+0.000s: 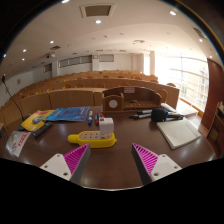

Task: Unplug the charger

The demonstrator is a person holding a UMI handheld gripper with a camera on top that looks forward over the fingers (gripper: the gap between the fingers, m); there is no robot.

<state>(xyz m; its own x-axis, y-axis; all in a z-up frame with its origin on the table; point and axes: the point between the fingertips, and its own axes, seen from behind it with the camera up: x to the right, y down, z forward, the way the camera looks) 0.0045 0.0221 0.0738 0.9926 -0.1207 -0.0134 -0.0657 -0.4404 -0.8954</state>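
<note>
I am holding the gripper above a brown table, its 2 fingers spread apart and grasping nothing. At the left edge a blue bag is lying. Just ahead of the left finger, the charger is sitting in a yellow power strip. Bare tabletop is lying between the fingers. A white notebook is resting toward the right edge.

**Polished wood, glossy plastic, matt pads**

The tabletop is dark brown wood with a smooth, polished finish that catches the ceiling lights. The yellow power strip looks like glossy moulded plastic, and the white charger on it is smooth plastic too. The magenta pads look matt and ribbed. The white notebook looks like matt paper.
</note>
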